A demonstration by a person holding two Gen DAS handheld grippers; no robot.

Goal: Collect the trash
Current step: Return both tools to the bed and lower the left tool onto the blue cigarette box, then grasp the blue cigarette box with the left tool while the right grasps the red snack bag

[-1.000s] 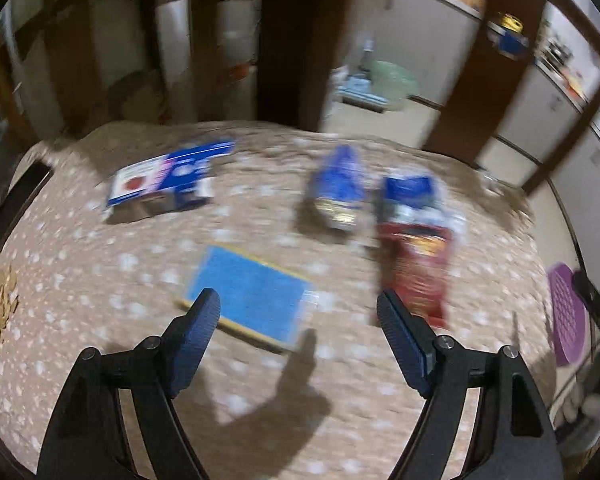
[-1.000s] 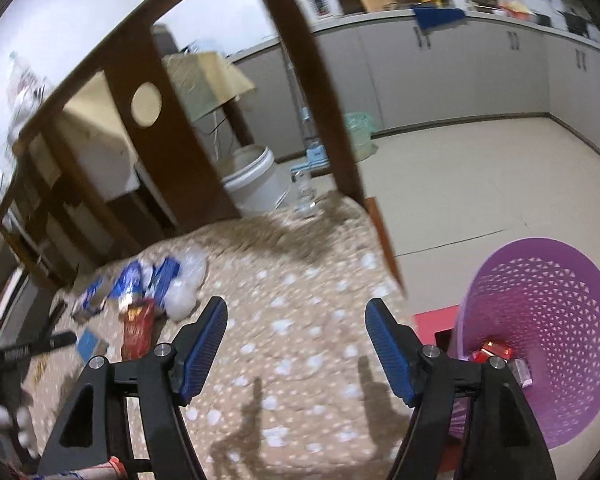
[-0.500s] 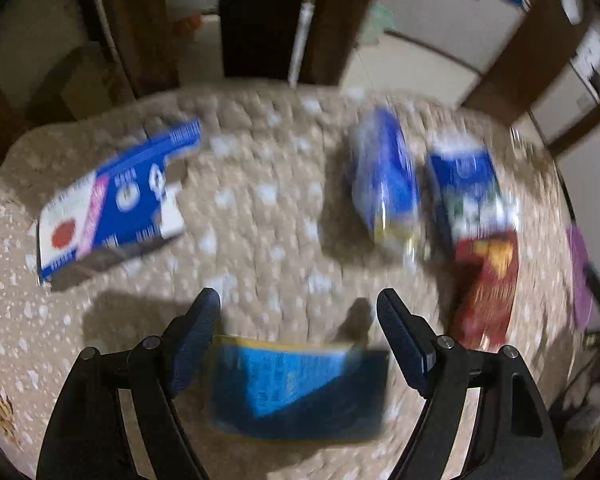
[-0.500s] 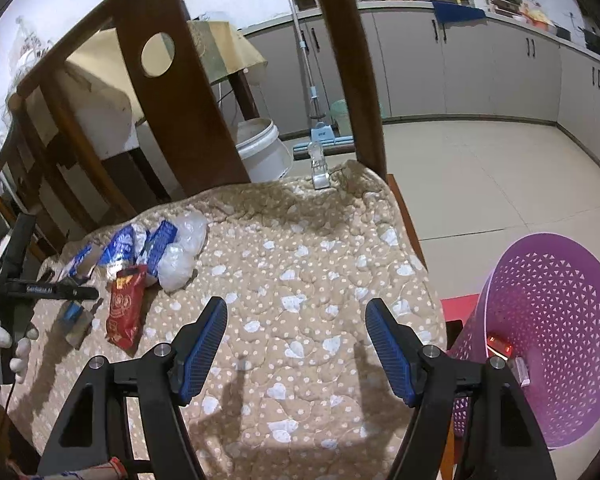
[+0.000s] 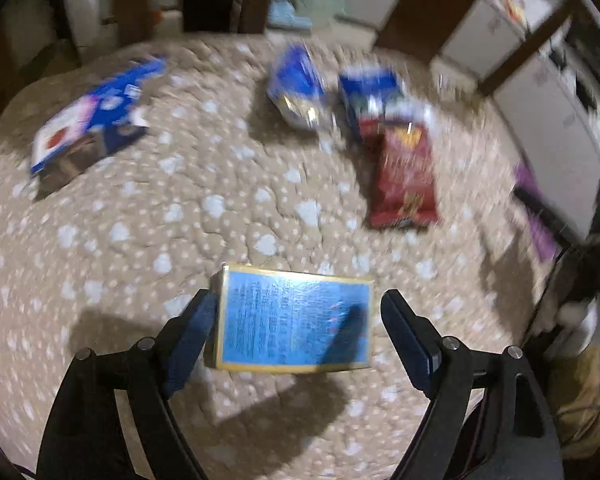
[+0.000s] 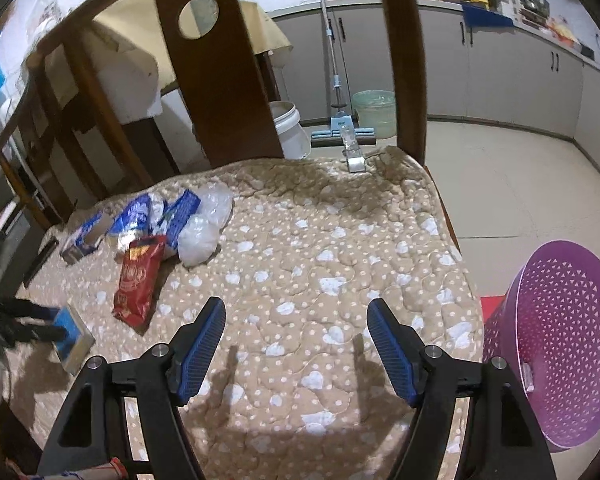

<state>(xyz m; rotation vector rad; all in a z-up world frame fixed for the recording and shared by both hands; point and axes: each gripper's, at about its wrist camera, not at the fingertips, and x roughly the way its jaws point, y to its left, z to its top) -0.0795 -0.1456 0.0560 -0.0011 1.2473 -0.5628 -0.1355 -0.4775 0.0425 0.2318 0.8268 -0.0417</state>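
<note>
A flat blue box with a gold edge (image 5: pixel 296 318) lies on the spotted beige blanket (image 5: pixel 220 208), between the open fingers of my left gripper (image 5: pixel 296 320); the left pad touches its side. Beyond lie a red snack bag (image 5: pixel 404 176), two blue wrappers (image 5: pixel 300 88), and a blue-white carton (image 5: pixel 92 120). In the right wrist view the blue box (image 6: pixel 70 330) sits at the left with the left gripper on it. My right gripper (image 6: pixel 296 344) is open and empty above the blanket. The purple basket (image 6: pixel 560 344) stands on the floor at the right.
Clear plastic bags (image 6: pixel 204 224) lie beside the red bag (image 6: pixel 138 280). Wooden chair backs (image 6: pixel 220 72) rise behind the blanket. A white bucket (image 6: pixel 288 128), a mop (image 6: pixel 340 128) and grey cabinets (image 6: pixel 520 80) are beyond.
My left gripper has come down over the blue box, which now sits between its fingers. My right gripper has swung left and higher over the blanket, staying open.
</note>
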